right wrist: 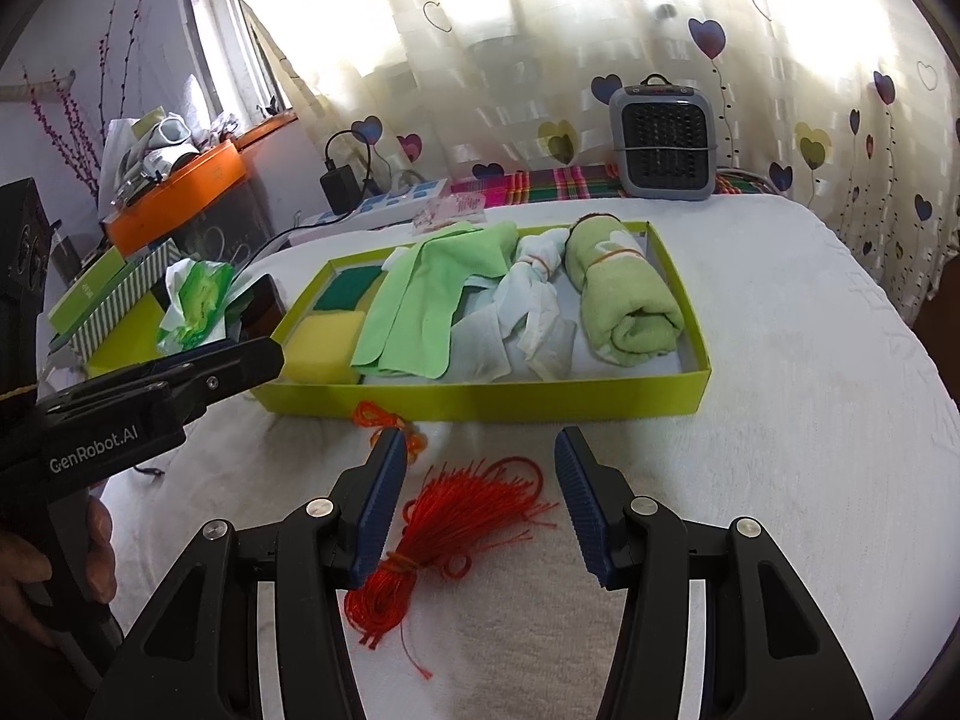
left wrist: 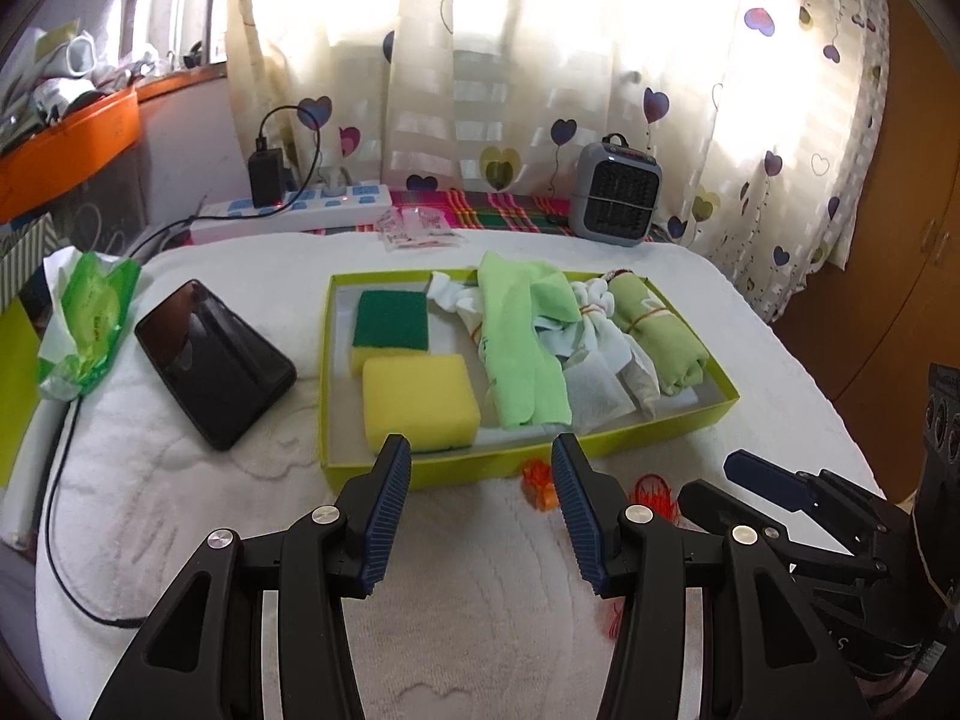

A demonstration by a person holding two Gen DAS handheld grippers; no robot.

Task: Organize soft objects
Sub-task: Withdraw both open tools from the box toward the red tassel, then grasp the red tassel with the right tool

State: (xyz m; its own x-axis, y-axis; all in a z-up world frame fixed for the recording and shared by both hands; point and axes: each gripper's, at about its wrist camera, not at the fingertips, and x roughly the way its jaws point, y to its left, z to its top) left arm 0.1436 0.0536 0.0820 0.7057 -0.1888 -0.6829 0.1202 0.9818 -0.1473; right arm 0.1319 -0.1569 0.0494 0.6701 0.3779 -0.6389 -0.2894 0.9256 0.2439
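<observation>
While both grippers hang over the near part of the white towelling-covered table (left wrist: 198, 516), most of that near surface is bare, with open room to the right of the box too. The shallow lime-green cardboard box (right wrist: 480, 399) sits mid-table, long side toward the cameras, a strip of white cloth between its near wall and the grippers.

Inside, left to right: two yellow sponges (left wrist: 420, 399), one with its green scouring face up; a flat light-green cloth (left wrist: 519, 348) draped over the far rim; a crumpled white cloth tied with a band (right wrist: 528, 300), partly buried under the green one; a rolled green towel banded with elastic (right wrist: 624, 300) by the right wall.

A black phone (left wrist: 210, 360) lies left of the box, apart from it; the green tissue pack (left wrist: 90, 318) beyond it is half cut off in the right view by the left gripper's body.

The left gripper (left wrist: 483, 456) has jaws apart, nothing between them, tips over the box's near wall. The right gripper (right wrist: 474, 450) is also spread and empty, the red thread tassel (right wrist: 444, 528) lying on the cloth between its fingers, untouched. In the left view, the tassel is mostly hidden behind a finger.

A small orange knot piece (left wrist: 537, 483) sits just outside the box; what it is cannot be made out.
</observation>
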